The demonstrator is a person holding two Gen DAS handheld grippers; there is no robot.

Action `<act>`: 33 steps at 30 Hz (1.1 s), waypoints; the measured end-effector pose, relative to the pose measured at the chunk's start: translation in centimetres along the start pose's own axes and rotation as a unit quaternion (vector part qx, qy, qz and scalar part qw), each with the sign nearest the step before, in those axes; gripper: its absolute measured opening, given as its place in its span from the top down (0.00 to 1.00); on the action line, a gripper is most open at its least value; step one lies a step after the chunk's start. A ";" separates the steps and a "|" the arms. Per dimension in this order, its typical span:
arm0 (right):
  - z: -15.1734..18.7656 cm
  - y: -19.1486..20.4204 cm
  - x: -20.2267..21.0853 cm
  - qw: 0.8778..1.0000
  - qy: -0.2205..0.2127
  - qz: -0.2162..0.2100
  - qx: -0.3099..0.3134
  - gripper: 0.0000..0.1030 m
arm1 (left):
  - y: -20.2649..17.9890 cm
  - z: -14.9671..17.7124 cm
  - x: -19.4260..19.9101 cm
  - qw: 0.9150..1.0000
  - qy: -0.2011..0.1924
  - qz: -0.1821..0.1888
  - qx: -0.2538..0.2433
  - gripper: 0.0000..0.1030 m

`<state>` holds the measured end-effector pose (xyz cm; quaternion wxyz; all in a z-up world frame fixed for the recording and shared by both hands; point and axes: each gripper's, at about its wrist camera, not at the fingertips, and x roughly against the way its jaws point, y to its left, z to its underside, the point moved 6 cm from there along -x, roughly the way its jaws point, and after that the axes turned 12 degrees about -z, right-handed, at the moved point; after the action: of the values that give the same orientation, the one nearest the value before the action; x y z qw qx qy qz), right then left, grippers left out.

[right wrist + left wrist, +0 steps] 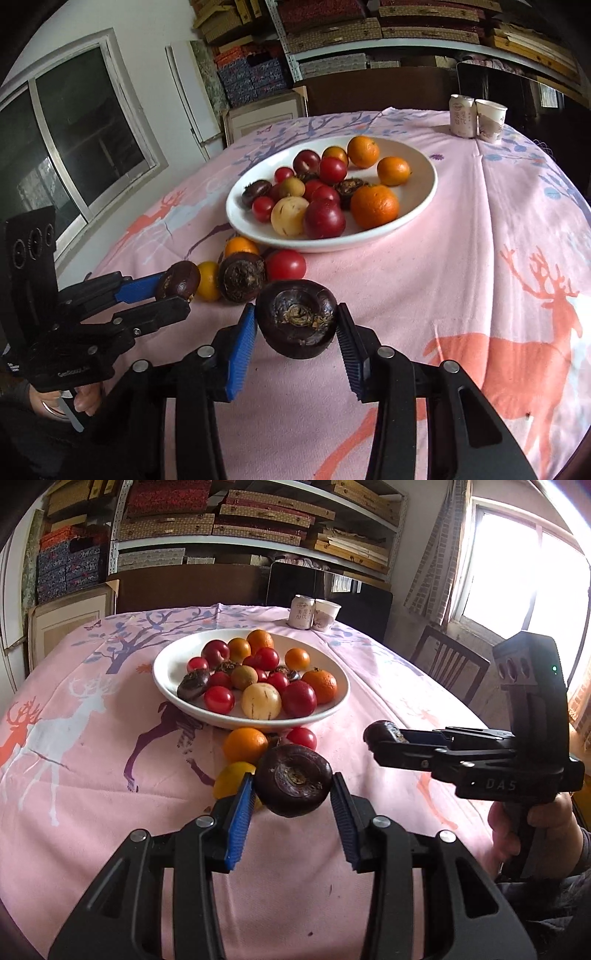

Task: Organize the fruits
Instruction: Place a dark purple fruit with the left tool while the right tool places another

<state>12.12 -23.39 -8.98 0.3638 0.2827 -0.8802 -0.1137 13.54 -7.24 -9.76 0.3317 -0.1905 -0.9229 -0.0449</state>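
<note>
Left wrist view: left gripper (291, 805) is clamping a dark purple-brown water chestnut (292, 780) between its blue pads (240, 823), holding it above the table (92, 775), which is carrying a pink deer-print cloth. Right gripper (380, 738) is sitting off to the right with a hand (532, 830) on its handle, gripping a second chestnut (382, 733) at its tips.

Right wrist view: right gripper (297, 334) is pinching that second chestnut (296, 318), both pads touching it, clear of the cloth. No earlier frame to compare against. Left gripper (173, 295) is showing at the left edge, carrying its own chestnut (179, 281).

White bowl (173, 686) is sitting mid-table, holding oranges, red cherry tomatoes, plums, a pale yellow fruit and a few more chestnuts. Loose fruit is lying just in front of the bowl: an orange (244, 745), a tomato (302, 737), a yellow fruit (232, 783) and, in the right wrist view, a third loose chestnut (242, 277). A can (302, 612) and a paper cup (327, 614) are standing side by side at the far edge.
</note>
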 end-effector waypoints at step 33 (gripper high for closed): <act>-3.4 -3.1 0.4 0.997 -0.039 -0.001 -0.062 0.43 | 2.0 -0.1 -3.1 0.991 0.040 -0.053 -0.116 0.36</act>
<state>15.63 -26.10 -7.58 0.3454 0.2561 -0.8848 -0.1795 16.56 -6.45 -11.76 0.3414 -0.1766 -0.9061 -0.1768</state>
